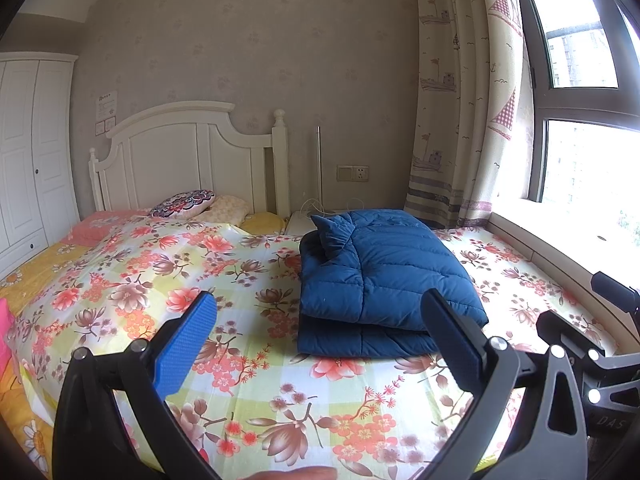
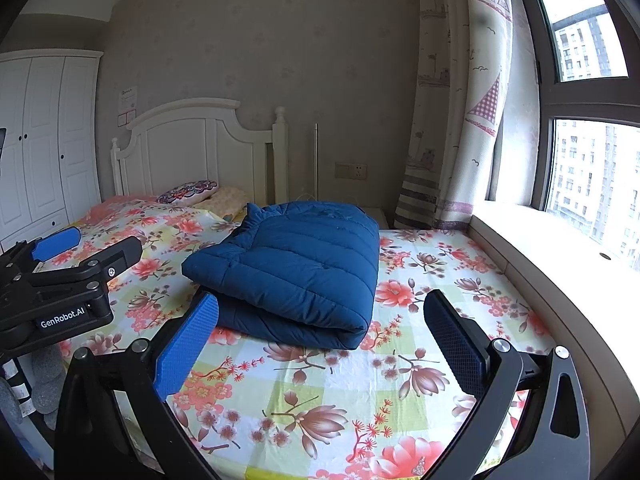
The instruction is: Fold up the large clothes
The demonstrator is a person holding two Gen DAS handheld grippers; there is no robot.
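Observation:
A dark blue quilted jacket (image 1: 380,276) lies folded into a thick rectangle on the floral bed sheet (image 1: 248,392). It also shows in the right wrist view (image 2: 296,264). My left gripper (image 1: 320,320) is open and empty, held above the sheet just in front of the jacket's near edge. My right gripper (image 2: 320,320) is open and empty, also just in front of the jacket. The left gripper also shows at the left edge of the right wrist view (image 2: 86,248), and part of the right gripper's body at the right edge of the left wrist view.
A white headboard (image 1: 188,152) and pillows (image 1: 188,202) are at the far end of the bed. A white wardrobe (image 1: 28,152) stands at left. A curtain (image 1: 468,100) and a window sill (image 2: 552,256) run along the right side.

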